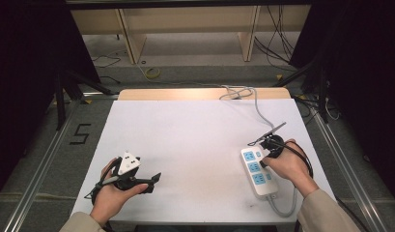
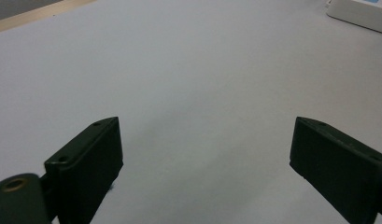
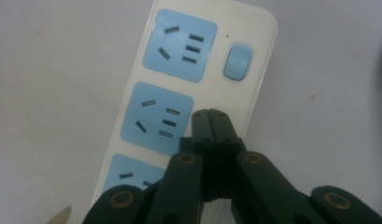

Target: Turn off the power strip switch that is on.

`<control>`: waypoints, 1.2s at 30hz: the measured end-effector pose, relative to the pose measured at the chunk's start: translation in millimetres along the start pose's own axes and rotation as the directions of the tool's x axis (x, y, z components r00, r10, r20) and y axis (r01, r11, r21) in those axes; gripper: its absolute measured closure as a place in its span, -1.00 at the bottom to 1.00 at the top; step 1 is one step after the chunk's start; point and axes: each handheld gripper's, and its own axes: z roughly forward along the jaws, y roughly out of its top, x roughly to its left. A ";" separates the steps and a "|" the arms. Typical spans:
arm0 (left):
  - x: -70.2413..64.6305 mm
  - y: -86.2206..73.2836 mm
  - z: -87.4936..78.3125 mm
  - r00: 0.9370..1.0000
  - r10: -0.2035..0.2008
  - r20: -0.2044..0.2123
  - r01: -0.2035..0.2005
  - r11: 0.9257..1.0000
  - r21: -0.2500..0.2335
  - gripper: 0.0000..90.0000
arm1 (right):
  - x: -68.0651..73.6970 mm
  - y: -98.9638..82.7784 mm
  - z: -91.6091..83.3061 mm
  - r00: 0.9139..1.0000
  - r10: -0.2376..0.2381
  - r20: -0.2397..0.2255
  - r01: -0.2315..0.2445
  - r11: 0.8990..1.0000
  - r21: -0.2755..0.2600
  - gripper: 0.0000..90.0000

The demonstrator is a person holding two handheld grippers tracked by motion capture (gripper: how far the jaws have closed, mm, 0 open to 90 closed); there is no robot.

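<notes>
My right gripper (image 3: 209,114) points down, jaws pressed together (gripping nothing), tips over the white plastic three-socket power strip (image 3: 132,70), its blue switch (image 3: 237,61) at one o'clock.

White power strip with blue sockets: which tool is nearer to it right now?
Right. The right tool, jaws shut, sits over the white power strip with blue sockets beside its middle socket; the left tool rests across the table, jaws open.

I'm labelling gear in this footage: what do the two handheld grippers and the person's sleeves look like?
Both grippers are black. The left gripper carries a white three-cornered plate on top; its jaws are flat rectangular blocks with small screw holes. The right gripper has brass-ringed pivots on its linkage and a thin black cable. The sleeves are beige.
</notes>
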 end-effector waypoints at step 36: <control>0.2 0.1 0.2 1.000 0.000 0.001 0.000 1.000 0.000 -0.80 | 0.6 -0.4 -0.7 1.000 -0.008 0.002 0.008 1.000 -0.007 1.00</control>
